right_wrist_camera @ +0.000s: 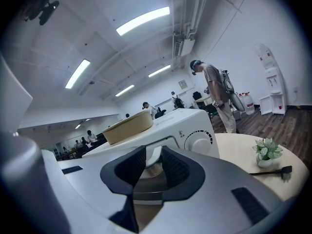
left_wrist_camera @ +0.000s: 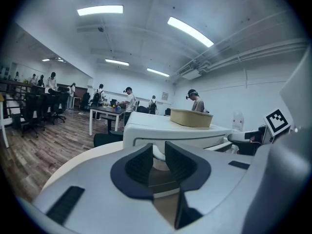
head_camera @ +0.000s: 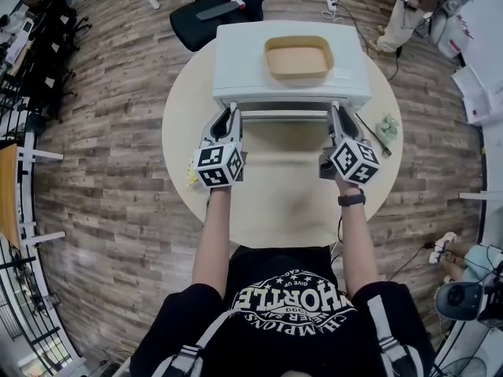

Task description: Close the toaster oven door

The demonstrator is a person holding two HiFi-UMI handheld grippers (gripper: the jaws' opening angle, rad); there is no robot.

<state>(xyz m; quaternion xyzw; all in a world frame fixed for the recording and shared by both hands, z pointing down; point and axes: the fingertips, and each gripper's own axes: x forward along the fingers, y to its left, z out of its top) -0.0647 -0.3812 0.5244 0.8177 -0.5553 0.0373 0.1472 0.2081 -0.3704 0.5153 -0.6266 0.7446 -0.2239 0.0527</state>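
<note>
A white toaster oven (head_camera: pixel 291 85) stands at the far side of a round table, with a tan tray (head_camera: pixel 298 56) on its top. Its door handle (head_camera: pixel 284 115) is a pale bar just in front of the oven's front edge; the door looks tilted a little outward. My left gripper (head_camera: pixel 229 120) is shut on the bar's left end and my right gripper (head_camera: pixel 336 118) on its right end. In the left gripper view the white handle (left_wrist_camera: pixel 157 152) sits between the dark pads of the left gripper (left_wrist_camera: pixel 159 156). The right gripper (right_wrist_camera: pixel 152 156) holds it the same way, beside the oven's dial (right_wrist_camera: pixel 197 141).
The beige table (head_camera: pixel 196 108) carries a small potted plant (head_camera: pixel 388 126) and a thin black stick (head_camera: pixel 369 132) at the right, and a small yellow thing (head_camera: pixel 191 177) at its left edge. A black office chair (head_camera: pixel 212 14) stands behind the oven. A person (head_camera: pixel 409 14) stands far right.
</note>
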